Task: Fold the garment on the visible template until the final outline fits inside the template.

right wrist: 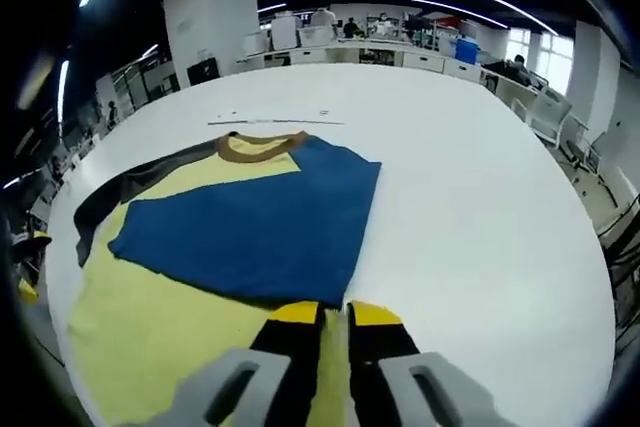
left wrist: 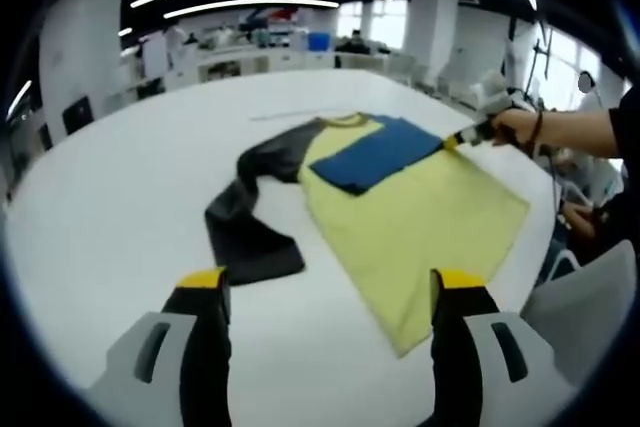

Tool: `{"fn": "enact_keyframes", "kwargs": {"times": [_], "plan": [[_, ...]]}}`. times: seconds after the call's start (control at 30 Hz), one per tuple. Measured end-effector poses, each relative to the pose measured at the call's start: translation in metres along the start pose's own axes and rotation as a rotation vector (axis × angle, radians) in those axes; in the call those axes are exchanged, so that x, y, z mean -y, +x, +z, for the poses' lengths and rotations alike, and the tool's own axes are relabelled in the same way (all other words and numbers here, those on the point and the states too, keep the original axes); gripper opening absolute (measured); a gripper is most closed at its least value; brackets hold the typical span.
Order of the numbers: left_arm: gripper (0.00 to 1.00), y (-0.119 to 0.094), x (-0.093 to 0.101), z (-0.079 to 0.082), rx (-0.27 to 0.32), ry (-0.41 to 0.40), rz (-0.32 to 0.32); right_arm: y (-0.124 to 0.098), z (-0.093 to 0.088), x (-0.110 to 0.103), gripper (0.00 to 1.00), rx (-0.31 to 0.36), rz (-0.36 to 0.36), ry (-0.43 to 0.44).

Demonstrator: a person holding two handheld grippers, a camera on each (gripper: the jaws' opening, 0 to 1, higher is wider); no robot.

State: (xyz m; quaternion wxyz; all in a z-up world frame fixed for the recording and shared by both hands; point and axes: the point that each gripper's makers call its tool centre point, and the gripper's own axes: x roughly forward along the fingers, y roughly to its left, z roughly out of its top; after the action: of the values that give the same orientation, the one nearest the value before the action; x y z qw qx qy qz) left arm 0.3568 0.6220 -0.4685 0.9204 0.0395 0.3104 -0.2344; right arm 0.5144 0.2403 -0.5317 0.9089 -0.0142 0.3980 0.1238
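Beside the shirt (right wrist: pixel 200 277), my right gripper (right wrist: pixel 335 315) pinches shut, apparently on the blue sleeve (right wrist: pixel 260 222), folding it inward; my left gripper (left wrist: pixel 330 282) hovers open, empty.

Garment (left wrist: pixel 420 212): soft matt cloth, yellow body, lying flat with faint creases. Blue sleeve (right wrist: pixel 255 227): same matt knit, slightly denser look. Dark grey sleeve (left wrist: pixel 245 222): cloth with faint sheen, rumpled. Collar (right wrist: pixel 262 145): brown ribbed knit. Desk (left wrist: pixel 120 207): smooth white top, low gloss, soft reflection of ceiling lights. Left hand-held gripper (left wrist: pixel 325 292): black matt plastic fingers, yellow tips, grey plastic shells. Right hand-held gripper (right wrist: pixel 335 319): same plastic finish.
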Motion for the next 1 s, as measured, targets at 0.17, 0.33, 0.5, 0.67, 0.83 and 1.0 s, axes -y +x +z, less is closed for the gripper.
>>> {"fn": "enact_keyframes", "kwargs": {"times": [0.17, 0.33, 0.5, 0.67, 0.83, 1.0], "plan": [[0.71, 0.006, -0.008, -0.003, -0.008, 0.026, 0.014, -0.008, 0.004, -0.013, 0.33, 0.020, 0.048, 0.017], [0.69, 0.012, -0.015, 0.001, 0.007, 0.052, 0.025, -0.021, 0.020, -0.028, 0.56, 0.088, 0.096, -0.012], [0.64, 0.022, -0.021, 0.002, 0.009, 0.075, 0.027, -0.034, 0.026, -0.041, 0.73, 0.118, 0.133, -0.041], [0.61, 0.030, -0.021, 0.003, -0.002, 0.110, 0.017, -0.048, 0.030, -0.051, 0.88, 0.141, 0.163, -0.058], [0.59, 0.039, -0.022, -0.001, -0.023, 0.135, 0.012, -0.063, 0.034, -0.057, 0.98, 0.140, 0.165, -0.077], [0.57, 0.049, -0.027, -0.008, -0.027, 0.159, 0.012, -0.080, 0.038, -0.068, 0.99, 0.158, 0.200, -0.106]]}}
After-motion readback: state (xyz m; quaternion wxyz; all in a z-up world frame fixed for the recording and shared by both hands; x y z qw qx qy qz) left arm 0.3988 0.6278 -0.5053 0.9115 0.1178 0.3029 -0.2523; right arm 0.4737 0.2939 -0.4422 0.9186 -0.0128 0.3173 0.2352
